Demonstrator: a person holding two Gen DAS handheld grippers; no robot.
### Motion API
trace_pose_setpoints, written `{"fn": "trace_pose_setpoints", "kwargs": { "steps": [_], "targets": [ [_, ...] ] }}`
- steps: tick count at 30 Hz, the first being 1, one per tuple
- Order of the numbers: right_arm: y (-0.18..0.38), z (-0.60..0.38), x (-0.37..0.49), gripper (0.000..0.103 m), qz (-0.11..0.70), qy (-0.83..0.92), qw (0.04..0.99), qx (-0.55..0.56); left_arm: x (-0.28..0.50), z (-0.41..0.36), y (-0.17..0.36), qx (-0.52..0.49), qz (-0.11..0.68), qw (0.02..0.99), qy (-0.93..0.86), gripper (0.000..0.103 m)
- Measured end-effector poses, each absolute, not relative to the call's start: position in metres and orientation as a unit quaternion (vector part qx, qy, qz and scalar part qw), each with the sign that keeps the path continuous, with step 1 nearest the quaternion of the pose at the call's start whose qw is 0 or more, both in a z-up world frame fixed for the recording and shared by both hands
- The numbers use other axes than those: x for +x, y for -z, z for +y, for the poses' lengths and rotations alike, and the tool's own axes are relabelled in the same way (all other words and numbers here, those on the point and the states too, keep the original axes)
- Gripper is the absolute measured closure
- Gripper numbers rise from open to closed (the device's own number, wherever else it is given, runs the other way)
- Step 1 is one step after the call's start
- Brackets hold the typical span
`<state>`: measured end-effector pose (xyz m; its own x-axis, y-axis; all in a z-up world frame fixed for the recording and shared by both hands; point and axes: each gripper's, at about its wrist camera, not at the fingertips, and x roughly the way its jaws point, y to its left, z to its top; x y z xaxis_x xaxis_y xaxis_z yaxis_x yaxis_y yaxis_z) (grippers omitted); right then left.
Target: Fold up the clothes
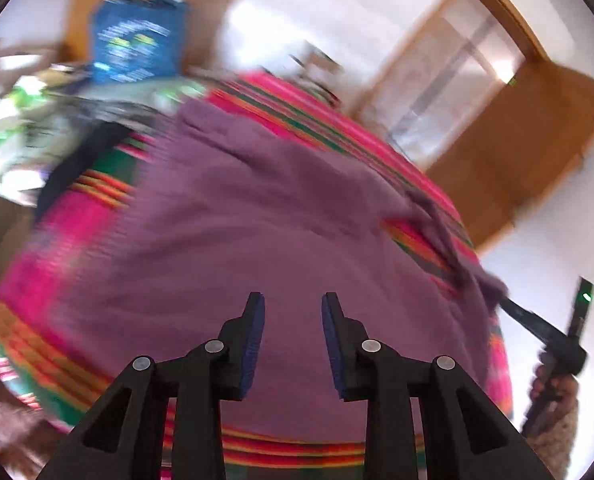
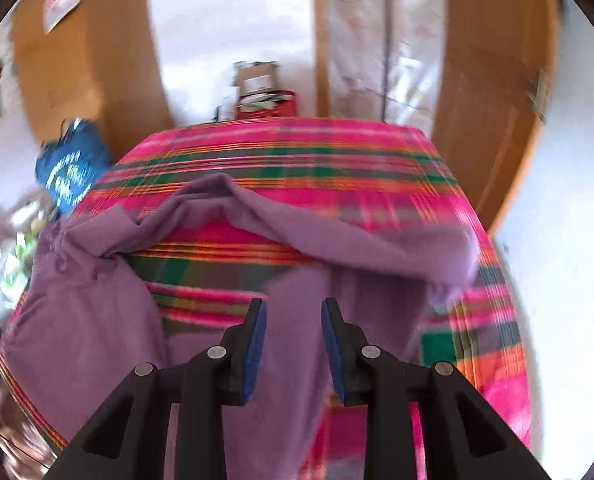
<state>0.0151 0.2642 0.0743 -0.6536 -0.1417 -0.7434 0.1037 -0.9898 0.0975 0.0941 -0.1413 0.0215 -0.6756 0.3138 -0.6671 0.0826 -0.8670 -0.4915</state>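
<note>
My left gripper [image 1: 293,304] hangs spread and empty over the purple garment [image 1: 257,216]. My right gripper [image 2: 293,308] is spread too, above purple folds. The garment sprawls across the plaid cloth [image 2: 297,152]; blue bag [image 1: 135,40] at eleven o'clock.

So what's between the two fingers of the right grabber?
In the right wrist view, the open right gripper has only the purple garment showing in its gap, spread on the pink plaid blanket. Whether the fingers touch it is unclear.
</note>
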Motion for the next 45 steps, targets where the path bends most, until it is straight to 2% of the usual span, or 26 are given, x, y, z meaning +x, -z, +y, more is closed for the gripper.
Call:
{"fn": "trace_pose_setpoints", "kwargs": {
  "steps": [10,18,25,27,29,33,43,45],
  "targets": [
    [-0.028,0.309,0.036,0.074,-0.093,0.9,0.019,0.425,0.068,-0.029,-0.011,-0.457,-0.158,0.206,-0.851,0.068],
    [-0.007,0.314,0.026,0.073,-0.132,0.896,0.014,0.423,0.063,0.032,-0.007,-0.467,-0.116,0.263,-0.836,0.068],
    [-0.001,0.319,0.004,0.073,-0.164,0.896,0.01,0.413,0.059,0.042,-0.002,-0.476,-0.106,0.264,-0.832,0.068],
    [0.0,0.319,0.003,0.077,-0.165,0.897,0.01,0.409,0.058,0.044,0.0,-0.479,-0.105,0.263,-0.831,0.068],
    [0.0,0.319,0.002,0.093,-0.162,0.898,0.012,0.408,0.057,0.046,0.002,-0.481,-0.104,0.262,-0.83,0.068],
    [-0.004,0.323,0.007,0.097,-0.177,0.903,0.02,0.391,0.056,0.049,0.006,-0.486,-0.101,0.259,-0.828,0.068],
    [-0.012,0.337,0.022,0.097,-0.18,0.912,0.003,0.37,0.052,0.054,0.006,-0.488,-0.102,0.256,-0.828,0.068],
    [-0.012,0.341,0.024,0.087,-0.188,0.912,-0.004,0.366,0.052,0.056,0.005,-0.486,-0.105,0.264,-0.826,0.068]
  ]
}}
